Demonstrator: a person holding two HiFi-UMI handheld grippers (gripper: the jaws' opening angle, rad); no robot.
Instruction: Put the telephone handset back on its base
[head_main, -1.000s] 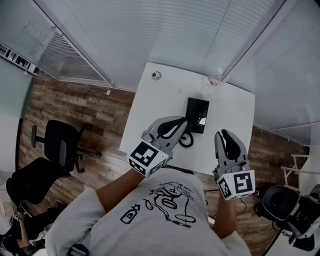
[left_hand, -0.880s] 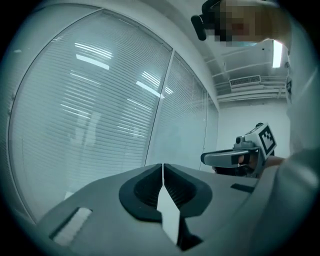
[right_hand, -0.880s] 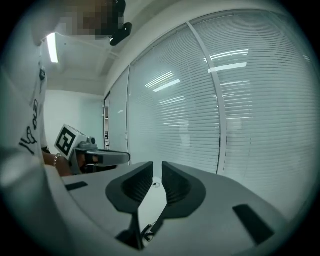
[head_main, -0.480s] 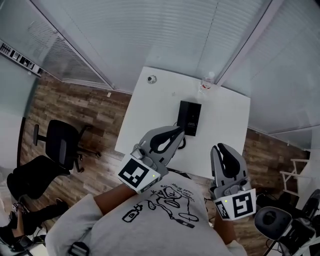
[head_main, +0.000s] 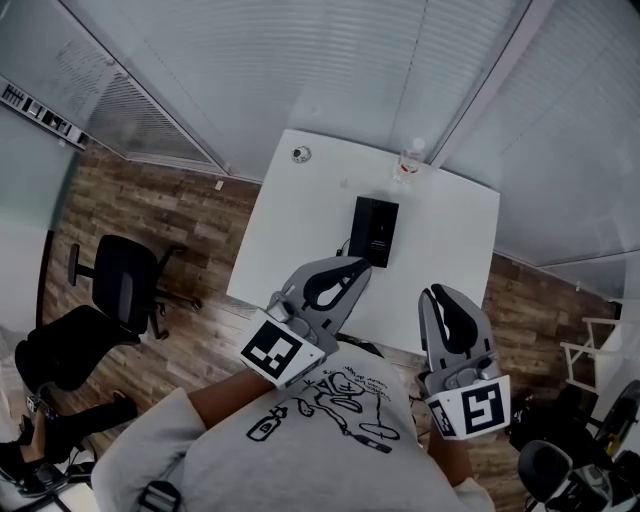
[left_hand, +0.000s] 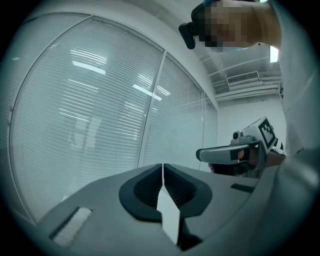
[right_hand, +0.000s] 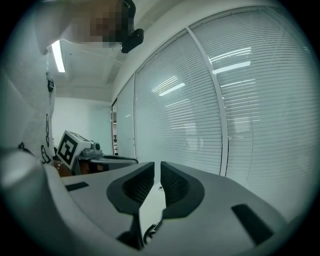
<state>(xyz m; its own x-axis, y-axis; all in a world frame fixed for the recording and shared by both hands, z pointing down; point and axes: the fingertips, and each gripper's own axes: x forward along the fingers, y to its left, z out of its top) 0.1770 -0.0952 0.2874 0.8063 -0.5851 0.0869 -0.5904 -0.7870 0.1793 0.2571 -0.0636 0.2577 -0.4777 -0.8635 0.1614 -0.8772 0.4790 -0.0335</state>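
Closest in, the left gripper (head_main: 352, 266) has its jaws pressed flat together with nothing in them. The left gripper view shows just the one seam line where the pads meet. The right gripper (head_main: 437, 293) sits at about 3 o'clock from it. Its jaws are closing, down to a thin sliver of a gap, and they're empty too. Both hover over the near edge of the white table (head_main: 300, 230), around where the person's printed shirt (head_main: 320, 440) ends.

The telephone (head_main: 375, 230) isn't in either grip. It lies mid-table as a black block, roughly 1 o'clock from the left fingertips and 10 o'clock from the right ones, clear of both. From up here I honestly can't tell the handset from the base.

Past it at the far edge there's a clear bottle (head_main: 405, 163) at 12 o'clock, plus a small round thing (head_main: 300, 154) off at 11. Slatted blinds (head_main: 330, 70) are behind the table. An office chair (head_main: 125, 285) sits way out at 9 o'clock on the wood floor.
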